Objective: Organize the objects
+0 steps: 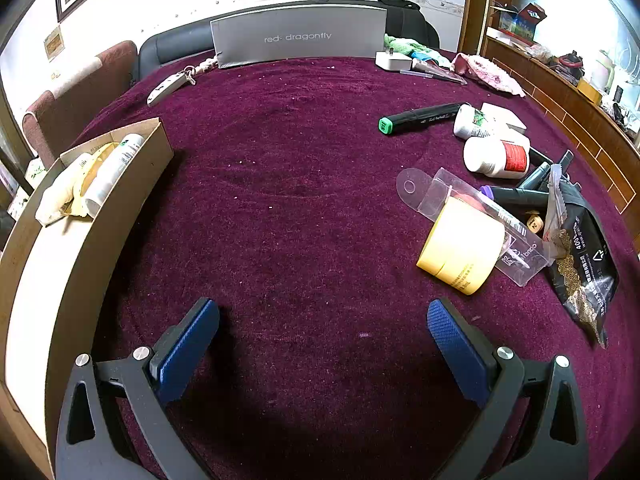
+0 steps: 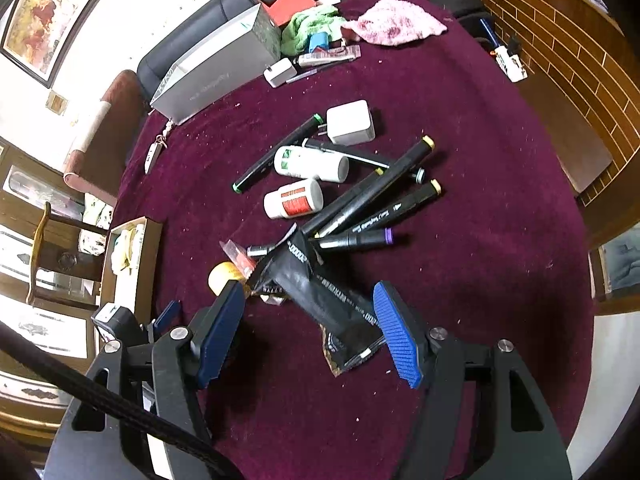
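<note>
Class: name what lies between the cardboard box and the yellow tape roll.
Only bare purple cloth separates the cardboard box from the yellow tape roll, seen in the left wrist view.

Plush maroon cloth (image 1: 304,208), brown cardboard box (image 1: 132,184), glossy black foil pouch (image 2: 320,292).

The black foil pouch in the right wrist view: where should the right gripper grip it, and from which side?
Probably across the black foil pouch mid-body, coming from above. It lies flat and long between the open fingers of the right gripper, narrow sides facing the pads. Its far end lies among the markers, so grip the near half.
</note>
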The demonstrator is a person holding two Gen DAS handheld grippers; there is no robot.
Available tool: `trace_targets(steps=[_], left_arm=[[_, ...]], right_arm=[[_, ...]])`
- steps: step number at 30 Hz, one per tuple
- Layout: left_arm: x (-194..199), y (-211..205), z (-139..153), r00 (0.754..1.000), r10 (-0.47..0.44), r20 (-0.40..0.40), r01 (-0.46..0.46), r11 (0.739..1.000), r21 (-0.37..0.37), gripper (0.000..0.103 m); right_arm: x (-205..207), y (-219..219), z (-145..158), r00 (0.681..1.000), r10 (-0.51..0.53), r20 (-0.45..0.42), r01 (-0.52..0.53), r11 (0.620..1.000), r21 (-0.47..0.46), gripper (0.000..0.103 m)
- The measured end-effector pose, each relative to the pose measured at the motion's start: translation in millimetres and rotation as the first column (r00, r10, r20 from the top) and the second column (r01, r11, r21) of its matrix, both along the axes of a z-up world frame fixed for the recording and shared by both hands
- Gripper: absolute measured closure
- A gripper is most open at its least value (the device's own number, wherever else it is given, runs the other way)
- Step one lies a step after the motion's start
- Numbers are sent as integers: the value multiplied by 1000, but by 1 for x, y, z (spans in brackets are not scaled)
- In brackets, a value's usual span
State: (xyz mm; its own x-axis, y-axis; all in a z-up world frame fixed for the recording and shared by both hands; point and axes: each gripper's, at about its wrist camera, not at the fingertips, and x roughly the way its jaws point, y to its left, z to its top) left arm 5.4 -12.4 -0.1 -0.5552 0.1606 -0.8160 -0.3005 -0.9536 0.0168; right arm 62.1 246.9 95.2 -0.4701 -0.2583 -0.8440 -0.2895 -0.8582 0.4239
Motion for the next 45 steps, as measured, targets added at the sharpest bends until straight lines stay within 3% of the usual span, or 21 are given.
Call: trace_targets(steps=[9, 12, 15, 17, 18, 19, 22, 27, 45], left_arm=[[0, 0, 0, 1000, -2, 0, 2, 1000, 0, 1], [0, 0, 0, 1000, -2, 0, 2, 1000, 0, 1], [0, 0, 0, 1000, -2, 0, 2, 1000, 0, 1], [0, 0, 0, 1000, -3, 0, 3, 1000, 0, 1], [0, 0, 0, 1000, -3, 0, 3, 1000, 0, 1], [0, 0, 0, 1000, -3, 0, 3, 1000, 0, 1], [0, 0, 0, 1000, -3, 0, 3, 1000, 0, 1], [1, -3, 1, 1000, -3, 0, 3, 1000, 1, 1], [0, -2, 1, 1000, -10, 22, 10, 1000, 0, 1]], right_arm=[[-2, 1, -3, 1000, 12, 1, -12, 1000, -6, 36], [4, 2, 25, 996, 2, -90, 2, 999, 42, 36], [24, -12, 76, 967, 7, -256, 61, 965, 254, 35], [39, -26, 101, 934, 19, -357, 129, 913, 387, 6], [44, -30, 107, 918, 26, -397, 155, 896, 415, 0], [44, -32, 106, 911, 44, -411, 144, 899, 414, 0], [32, -24, 83, 961, 10, -278, 80, 948, 309, 0], [40, -11, 54, 980, -84, -179, 119, 973, 196, 0], [50, -46, 13, 984, -178, -17, 178, 965, 191, 0]])
